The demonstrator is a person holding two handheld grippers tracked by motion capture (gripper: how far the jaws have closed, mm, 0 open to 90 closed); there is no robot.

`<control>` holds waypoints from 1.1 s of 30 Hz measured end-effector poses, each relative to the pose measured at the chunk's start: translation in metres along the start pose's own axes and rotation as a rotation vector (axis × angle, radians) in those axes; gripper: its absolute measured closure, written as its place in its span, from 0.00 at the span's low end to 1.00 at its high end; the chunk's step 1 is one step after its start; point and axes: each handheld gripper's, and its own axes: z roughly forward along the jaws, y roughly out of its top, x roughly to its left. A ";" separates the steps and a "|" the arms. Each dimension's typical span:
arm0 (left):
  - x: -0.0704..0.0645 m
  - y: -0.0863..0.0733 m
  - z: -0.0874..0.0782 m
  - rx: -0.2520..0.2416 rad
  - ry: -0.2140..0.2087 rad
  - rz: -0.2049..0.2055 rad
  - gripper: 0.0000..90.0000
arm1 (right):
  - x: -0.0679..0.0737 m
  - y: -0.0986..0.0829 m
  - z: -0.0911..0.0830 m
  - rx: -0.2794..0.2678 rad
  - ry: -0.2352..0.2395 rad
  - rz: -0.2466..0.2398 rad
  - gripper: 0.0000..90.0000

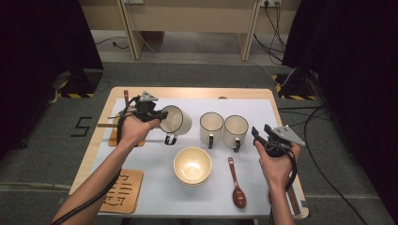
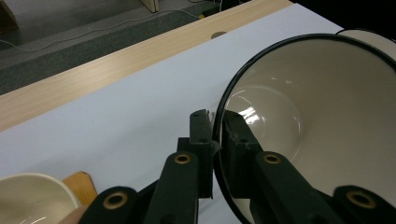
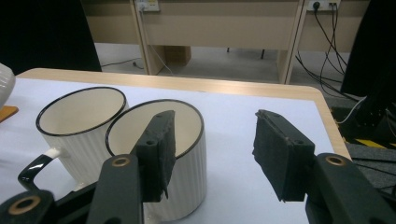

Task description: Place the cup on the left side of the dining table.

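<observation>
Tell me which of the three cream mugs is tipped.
The leftmost cream black-rimmed mug, tilted and pinched at its rim by the left gripper; the other two mugs stand upright.

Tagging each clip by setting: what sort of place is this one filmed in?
Probably an indoor lab or recording room, not a home kitchen: the table stands on grey carpet between black curtains, with loose cables on the floor and wall sockets behind. The left gripper holds a tilted mug by its rim.
</observation>
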 end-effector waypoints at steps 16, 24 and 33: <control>0.007 -0.013 -0.019 -0.001 0.011 0.011 0.92 | 0.000 0.000 0.001 -0.002 -0.001 0.001 0.54; 0.012 -0.024 -0.027 -0.001 0.013 0.002 0.92 | 0.000 -0.001 0.001 0.002 0.001 0.001 0.54; 0.017 -0.033 -0.036 0.000 0.020 0.000 0.92 | 0.000 -0.001 0.001 0.000 -0.001 0.002 0.54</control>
